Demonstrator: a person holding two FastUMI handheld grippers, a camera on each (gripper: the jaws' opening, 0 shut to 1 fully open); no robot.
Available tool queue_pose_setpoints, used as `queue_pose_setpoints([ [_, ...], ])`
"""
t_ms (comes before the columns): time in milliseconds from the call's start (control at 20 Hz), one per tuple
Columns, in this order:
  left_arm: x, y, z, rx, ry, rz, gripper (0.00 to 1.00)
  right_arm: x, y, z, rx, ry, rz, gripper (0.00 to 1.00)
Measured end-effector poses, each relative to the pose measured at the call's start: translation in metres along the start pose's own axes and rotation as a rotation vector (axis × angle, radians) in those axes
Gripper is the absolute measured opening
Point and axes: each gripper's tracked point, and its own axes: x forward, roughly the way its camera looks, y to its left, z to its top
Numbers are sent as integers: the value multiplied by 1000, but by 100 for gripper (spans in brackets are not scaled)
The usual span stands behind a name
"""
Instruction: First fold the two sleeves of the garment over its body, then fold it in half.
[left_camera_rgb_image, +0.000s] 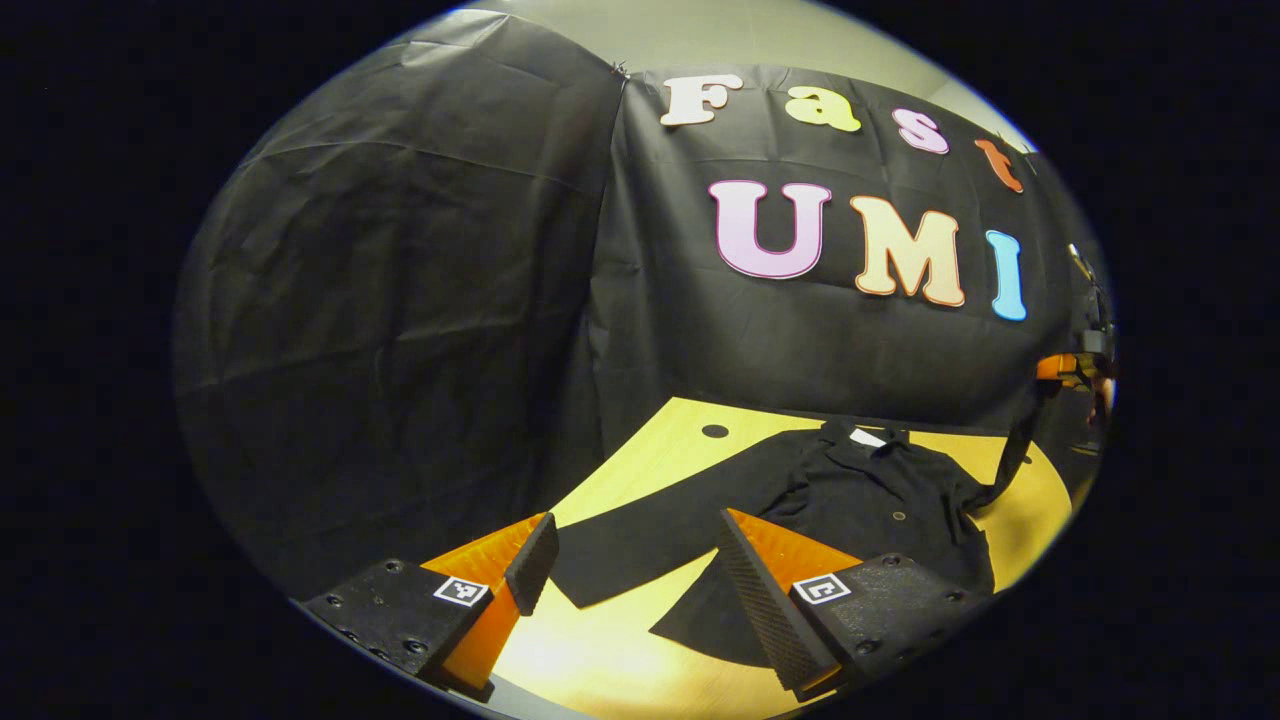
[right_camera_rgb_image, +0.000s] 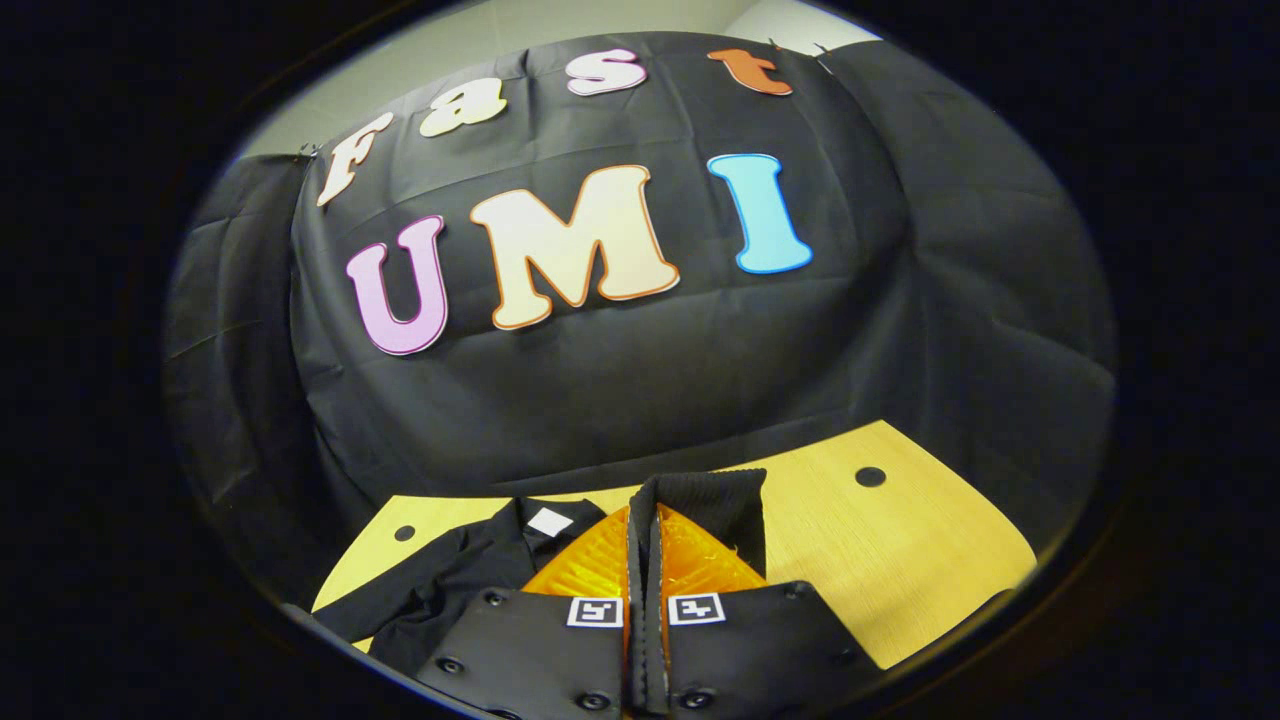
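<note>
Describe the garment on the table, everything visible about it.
The garment is a black collared shirt of soft-looking cloth with a white neck label and a small button on its front. It lies on the yellow wooden table, one long sleeve stretched flat, unfolded. The right gripper has its jaws shut on the other sleeve's ribbed cuff, lifting it.

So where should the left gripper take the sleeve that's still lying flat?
At the cuff end of the flat sleeve, which lies stretched out on the table between the open left gripper fingers. Probably come down from above and pinch that free end; the right gripper is shut on the other sleeve.
</note>
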Motion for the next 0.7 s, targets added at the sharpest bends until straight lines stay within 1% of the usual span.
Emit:
queue_pose_setpoints([
  [100,0,1,-2,0,5,8,95,9,18,11,-9,-13,26,3],
  [150,1,2,-3,-2,9,10,95,14,27,16,-8,-19,41,6],
  [200,2,2,-4,-2,12,11,95,20,36,20,-8,-21,52,6],
  [250,2,4,-5,0,15,15,95,25,45,25,-12,-22,62,2],
  [500,8,13,-10,0,24,31,95,48,99,37,-71,-30,133,2],
  [550,8,13,-12,-6,28,30,95,53,112,37,-75,-29,151,5],
  [650,11,12,-16,-7,39,31,94,64,138,38,-72,-28,194,2],
  [700,13,12,-17,-6,41,33,94,70,151,37,-69,-26,216,2],
])
